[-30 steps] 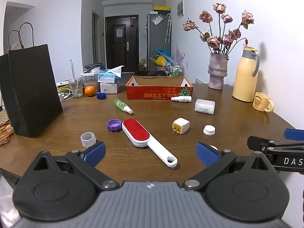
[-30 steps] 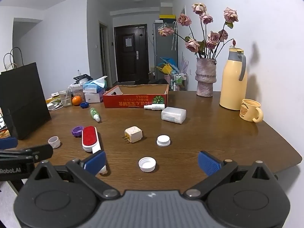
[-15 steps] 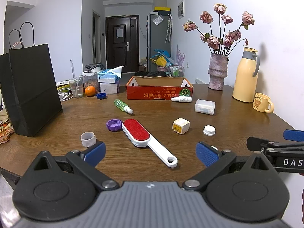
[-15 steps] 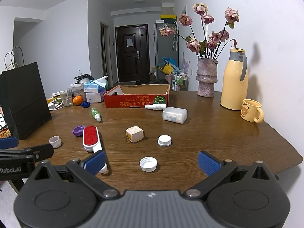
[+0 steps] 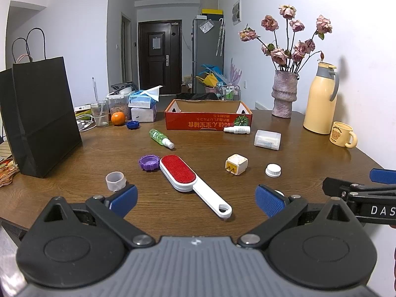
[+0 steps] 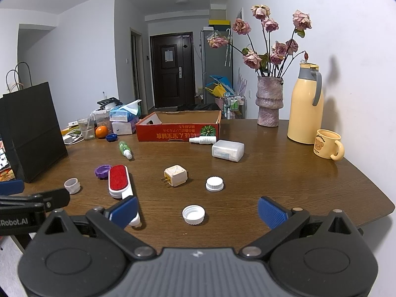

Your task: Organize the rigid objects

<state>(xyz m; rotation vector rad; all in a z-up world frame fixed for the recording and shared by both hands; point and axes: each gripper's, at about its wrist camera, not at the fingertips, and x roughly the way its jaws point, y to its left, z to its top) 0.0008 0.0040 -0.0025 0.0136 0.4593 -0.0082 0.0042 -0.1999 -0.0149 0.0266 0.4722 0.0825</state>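
Note:
Small items lie scattered on the brown table point(image 5: 309, 153): a red-and-white lint brush point(image 5: 188, 178), a purple cap point(image 5: 148, 163), a translucent cap point(image 5: 115, 180), a cream plug adapter point(image 5: 236, 164), a white cap point(image 5: 273, 170), an open white cap point(image 6: 193, 214), a green spray bottle point(image 5: 160, 137), a white spray bottle point(image 5: 237, 130) and a clear plastic box point(image 5: 267, 139). An open red cardboard box point(image 5: 209, 121) stands behind them. My left gripper point(image 5: 196, 199) is open and empty over the brush handle. My right gripper point(image 6: 197, 210) is open and empty above the open cap.
A black paper bag point(image 5: 42, 116) stands at the left. A vase of dried roses point(image 5: 284, 94), a yellow thermos point(image 5: 320, 99) and a yellow mug point(image 5: 342, 137) stand at the right. An orange point(image 5: 118, 118), a glass point(image 5: 99, 113), tissue boxes point(image 5: 143, 106) and a blue cap point(image 5: 133, 124) sit at the back left.
The right gripper has risen and drawn back slightly; the left view is nearly unchanged. Both grippers stay open and empty, and no object has moved.

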